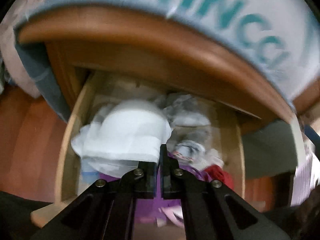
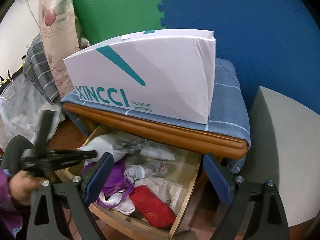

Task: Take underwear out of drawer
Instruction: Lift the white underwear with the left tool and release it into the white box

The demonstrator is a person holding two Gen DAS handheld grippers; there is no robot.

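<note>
The wooden drawer (image 2: 180,223) stands pulled open under a brown nightstand and holds a heap of clothes. My left gripper (image 1: 160,156) is shut on white underwear (image 1: 128,132) and holds it above the drawer's left side; the image is blurred. In the right wrist view the left gripper (image 2: 94,154) comes in from the left with the white underwear (image 2: 104,144) at its tip. My right gripper (image 2: 158,177) is open and empty, above the drawer's front. Purple cloth (image 2: 112,180), a red piece (image 2: 154,206) and grey pieces (image 2: 156,150) lie in the drawer.
A white XINCCI shoe box (image 2: 152,80) sits on a blue cloth (image 2: 230,108) on the nightstand top (image 2: 160,128). A grey block (image 2: 284,150) stands to the right. Pillows and bedding (image 2: 46,64) lie to the left. Green and blue foam mats (image 2: 240,20) cover the wall.
</note>
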